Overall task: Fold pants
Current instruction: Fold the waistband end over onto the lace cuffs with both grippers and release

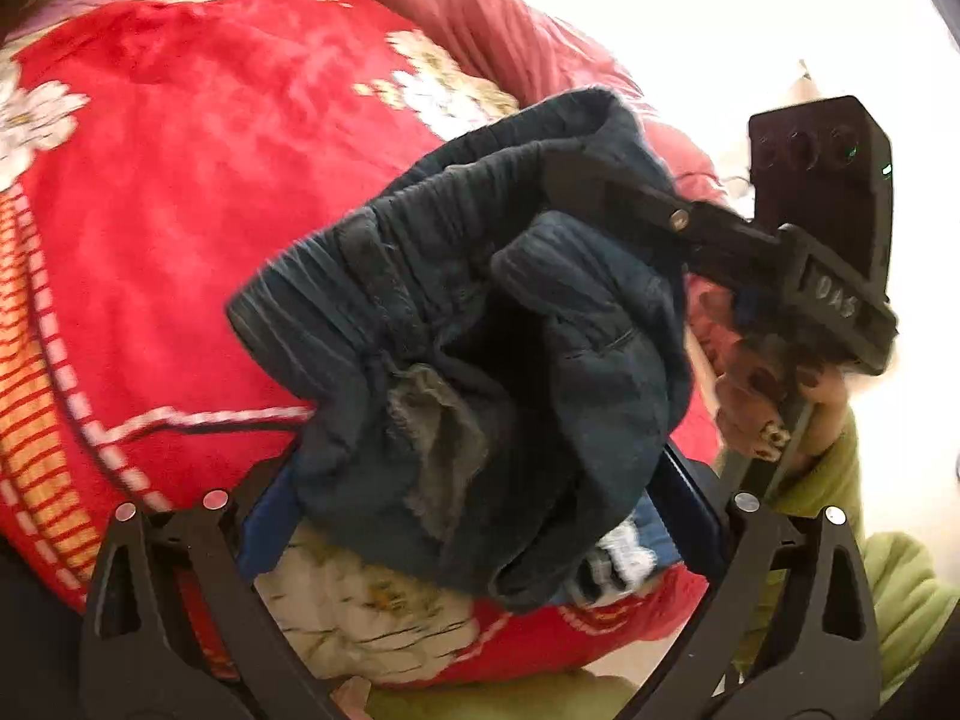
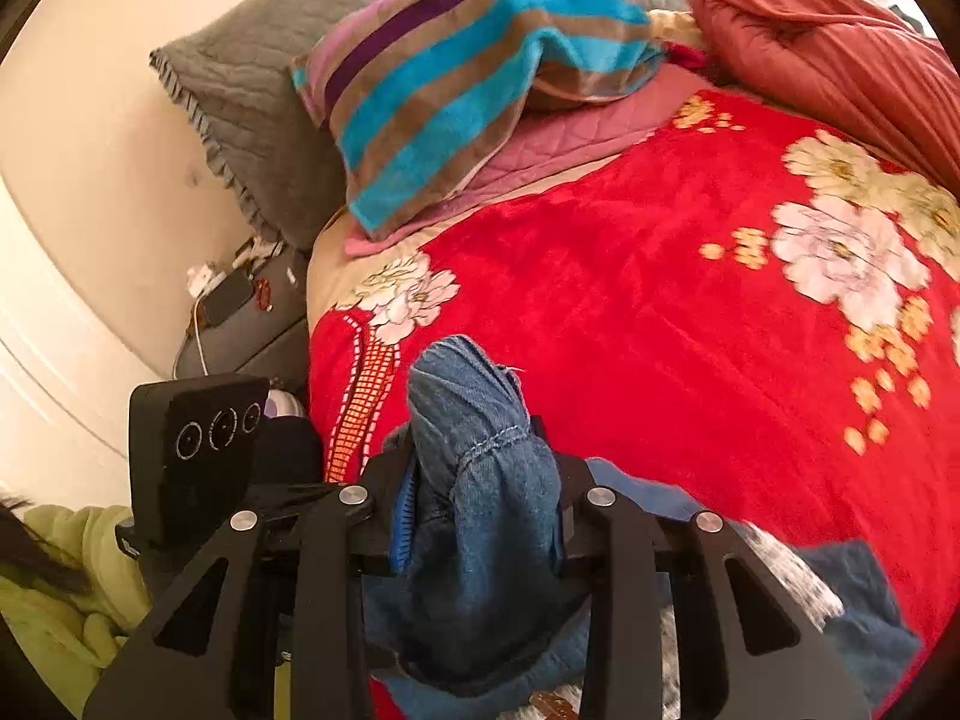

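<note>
The pants (image 1: pixel 480 324) are dark blue denim with a fleecy grey lining, bunched up and held in the air above a red flowered blanket (image 1: pixel 180 180). My left gripper (image 1: pixel 474 516) is shut on the lower part of the bundle. My right gripper (image 1: pixel 576 180) enters from the right in the left wrist view and pinches the elastic waistband. In the right wrist view my right gripper (image 2: pixel 480 516) is shut on a wad of blue denim (image 2: pixel 474 432); more of the pants (image 2: pixel 852 600) trails to the lower right on the blanket (image 2: pixel 660 312).
A striped blue and brown pillow (image 2: pixel 456 78) and a grey quilted pillow (image 2: pixel 252 96) lie at the head of the bed. A rust-red quilt (image 2: pixel 840 48) is heaped at the far right. A bedside stand with cables (image 2: pixel 240 300) is at the left. The person wears a green sleeve (image 1: pixel 888 576).
</note>
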`<state>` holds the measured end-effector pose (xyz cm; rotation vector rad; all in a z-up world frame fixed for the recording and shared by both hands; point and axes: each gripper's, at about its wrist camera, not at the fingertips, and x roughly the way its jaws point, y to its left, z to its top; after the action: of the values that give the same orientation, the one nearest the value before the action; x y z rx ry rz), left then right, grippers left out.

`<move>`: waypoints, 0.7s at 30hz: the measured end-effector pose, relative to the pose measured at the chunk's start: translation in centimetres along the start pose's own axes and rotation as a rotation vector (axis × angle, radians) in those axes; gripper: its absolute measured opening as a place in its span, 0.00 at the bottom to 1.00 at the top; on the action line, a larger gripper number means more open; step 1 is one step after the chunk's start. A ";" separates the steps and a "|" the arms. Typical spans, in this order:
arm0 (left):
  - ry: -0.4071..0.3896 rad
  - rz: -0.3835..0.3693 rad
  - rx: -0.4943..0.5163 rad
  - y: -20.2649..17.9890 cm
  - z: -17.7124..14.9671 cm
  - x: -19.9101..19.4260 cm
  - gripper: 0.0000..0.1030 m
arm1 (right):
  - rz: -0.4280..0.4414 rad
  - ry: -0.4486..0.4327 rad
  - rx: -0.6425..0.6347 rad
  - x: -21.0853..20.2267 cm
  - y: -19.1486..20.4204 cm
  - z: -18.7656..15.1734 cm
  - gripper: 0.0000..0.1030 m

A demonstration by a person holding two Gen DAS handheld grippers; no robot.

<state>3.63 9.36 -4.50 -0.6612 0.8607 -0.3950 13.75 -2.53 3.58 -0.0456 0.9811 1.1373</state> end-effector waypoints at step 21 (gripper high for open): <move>0.070 -0.068 0.459 -13.2 -4.8 2.7 0.90 | -0.211 -0.194 0.440 -11.9 -8.9 -14.2 0.85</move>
<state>0.65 -3.65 0.69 -0.2530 0.7784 -0.6561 10.87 -22.42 -0.75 0.3037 1.0069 0.7012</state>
